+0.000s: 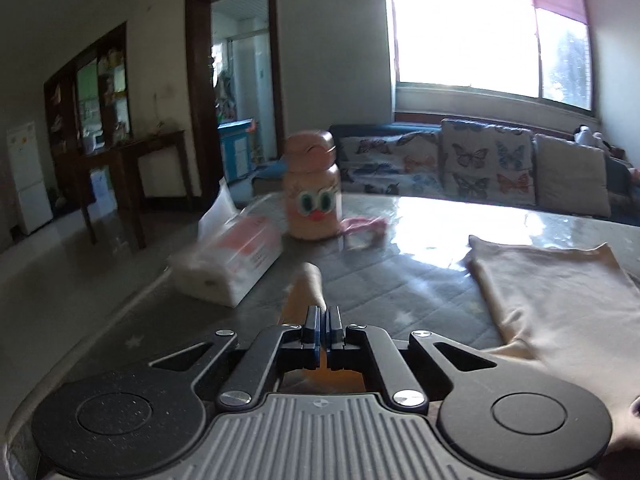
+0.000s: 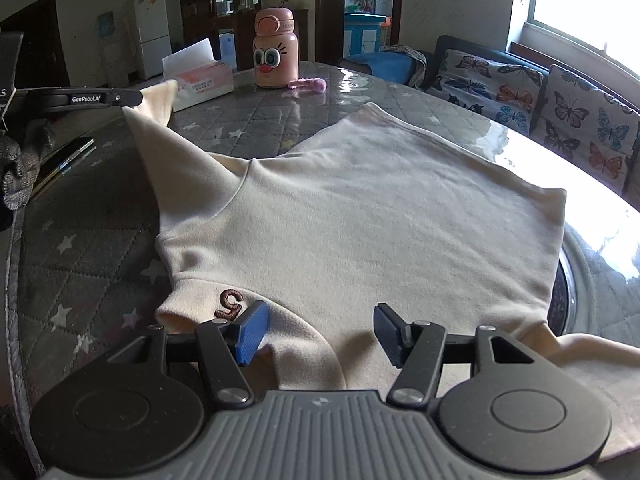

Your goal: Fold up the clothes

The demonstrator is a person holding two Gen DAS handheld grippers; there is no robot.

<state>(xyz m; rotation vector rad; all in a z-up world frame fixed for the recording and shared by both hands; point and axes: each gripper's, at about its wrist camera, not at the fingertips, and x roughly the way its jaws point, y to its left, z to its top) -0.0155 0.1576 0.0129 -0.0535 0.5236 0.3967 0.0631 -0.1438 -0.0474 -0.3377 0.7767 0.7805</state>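
Note:
A cream sweatshirt point(image 2: 360, 208) lies spread on the quilted star-print table cover point(image 2: 92, 248), with a brown embroidered figure near its collar point(image 2: 229, 303). My right gripper point(image 2: 320, 330) hovers open just above the collar area, blue pads apart and nothing between them. My left gripper point(image 1: 323, 326) is shut on the cuff of the sweatshirt's left sleeve point(image 1: 306, 284); the right wrist view shows that sleeve point(image 2: 156, 120) lifted up off the table toward the left gripper point(image 2: 138, 98). The sweatshirt's body point(image 1: 560, 300) lies to the right in the left wrist view.
A pink cartoon-face bottle point(image 2: 275, 50), a tissue pack point(image 2: 200, 78) and a small pink item point(image 2: 308, 84) stand at the table's far side. A phone point(image 2: 64, 162) and grey cloth point(image 2: 24, 160) lie at the left. A butterfly-print sofa point(image 2: 560, 100) runs along the window.

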